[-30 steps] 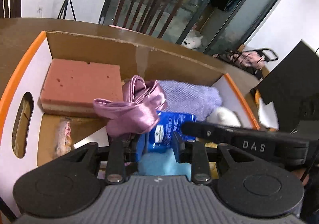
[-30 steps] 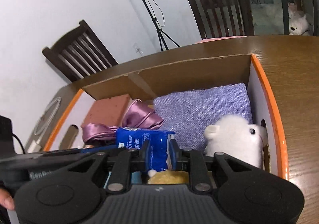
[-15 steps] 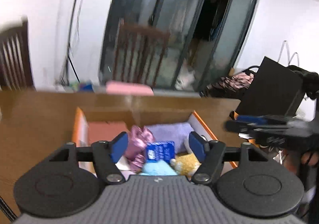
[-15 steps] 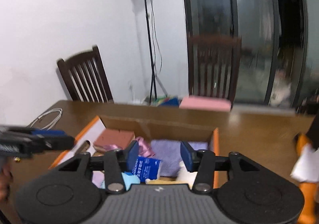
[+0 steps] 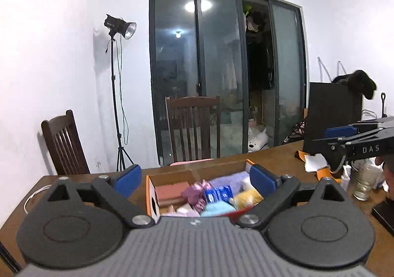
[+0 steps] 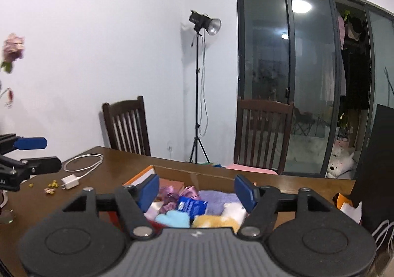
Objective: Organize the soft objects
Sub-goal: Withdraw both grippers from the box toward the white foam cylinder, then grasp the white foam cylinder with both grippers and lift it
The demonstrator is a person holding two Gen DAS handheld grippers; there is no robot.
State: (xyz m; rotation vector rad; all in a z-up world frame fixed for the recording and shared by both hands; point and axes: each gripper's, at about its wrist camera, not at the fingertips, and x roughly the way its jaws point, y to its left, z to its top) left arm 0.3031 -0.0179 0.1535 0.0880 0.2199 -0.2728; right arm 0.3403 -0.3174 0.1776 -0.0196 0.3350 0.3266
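Note:
An orange-edged cardboard box (image 5: pixel 150 197) sits on the brown table and shows in the right wrist view (image 6: pixel 138 176) too. It holds a pink sponge (image 5: pixel 170 192), a purple satin scrunchie (image 5: pixel 194 190), a blue tissue pack (image 5: pixel 219 193), a lilac cloth (image 5: pixel 229 179), a light blue plush (image 5: pixel 216 209), a yellow plush (image 5: pixel 247 198) and a white plush (image 6: pixel 235 210). My left gripper (image 5: pixel 195 178) is open and empty, raised above and behind the box. My right gripper (image 6: pixel 195 189) is open and empty, also raised above the box.
A white charger and cable (image 6: pixel 81 168) and small yellow bits (image 6: pixel 51 186) lie on the table's left. A black panel (image 5: pixel 330 117), white papers (image 5: pixel 315 162) and a glass (image 5: pixel 363 183) stand at the right. Two wooden chairs (image 5: pixel 193 126) are behind the table.
Both grippers opened, let go of the blue tissue pack, and pulled up and back from the box. The pack now lies in the box.

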